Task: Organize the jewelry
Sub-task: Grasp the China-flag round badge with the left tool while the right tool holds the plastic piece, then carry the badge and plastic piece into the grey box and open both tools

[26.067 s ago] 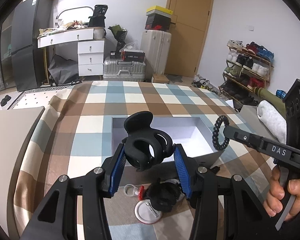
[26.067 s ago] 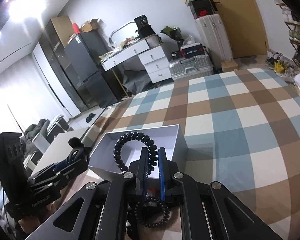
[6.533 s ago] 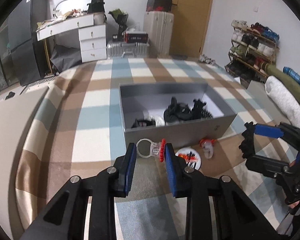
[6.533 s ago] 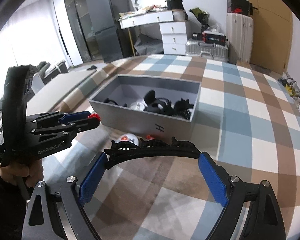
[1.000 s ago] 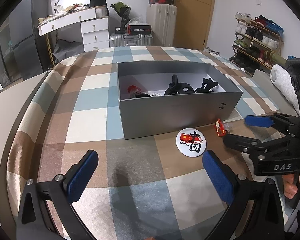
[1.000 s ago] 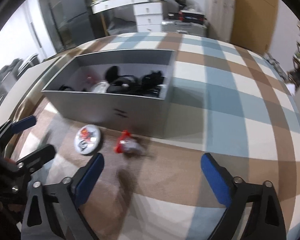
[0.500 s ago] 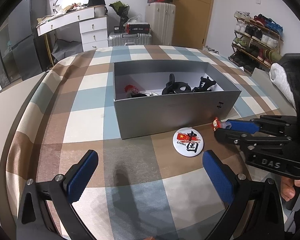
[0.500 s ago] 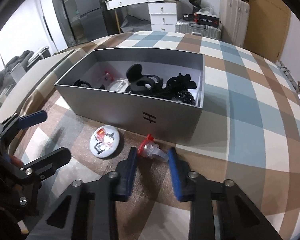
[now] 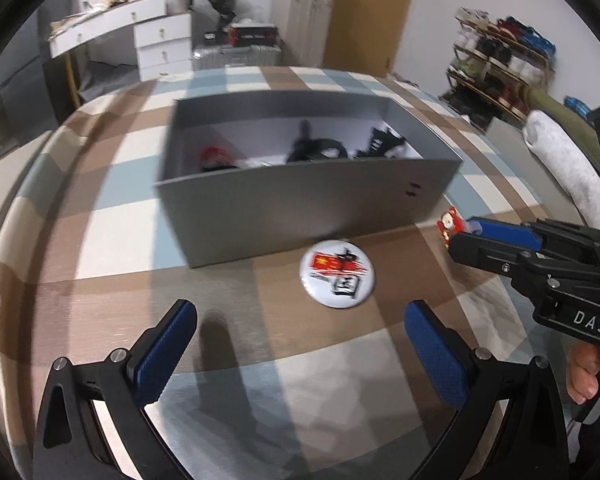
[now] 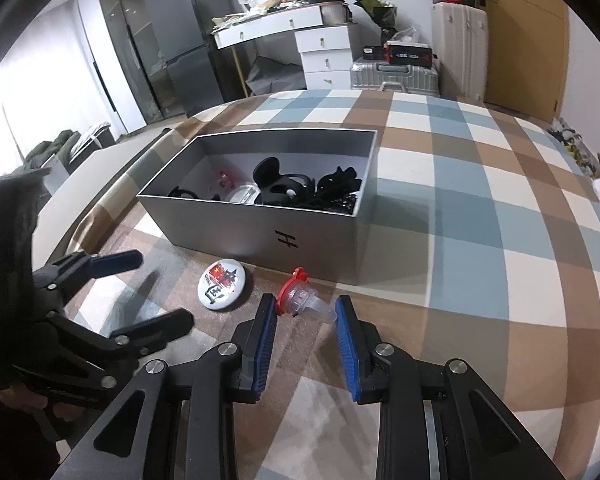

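Observation:
A grey open box point(image 9: 300, 204) point(image 10: 260, 226) on the checked cloth holds several black hair pieces point(image 10: 300, 190) and a small red item point(image 9: 214, 156). A round white badge with red print point(image 9: 337, 277) point(image 10: 221, 279) lies in front of the box. My right gripper point(image 10: 306, 316) point(image 9: 460, 232) is shut on a clear clip with a red flower point(image 10: 298, 294) point(image 9: 449, 221), held just above the cloth beside the box's front wall. My left gripper point(image 9: 300, 344) point(image 10: 156, 292) is open and empty, just short of the badge.
The checked cloth point(image 10: 500, 208) covers a bed. A white pillow point(image 9: 560, 160) lies at the right edge. Behind are a white dresser point(image 10: 324, 52), suitcases point(image 10: 396, 74) and a shoe rack point(image 9: 500, 64).
My right gripper has lifted the red flower clip slightly off the cloth. My left gripper has moved closer to the badge and the box, still open.

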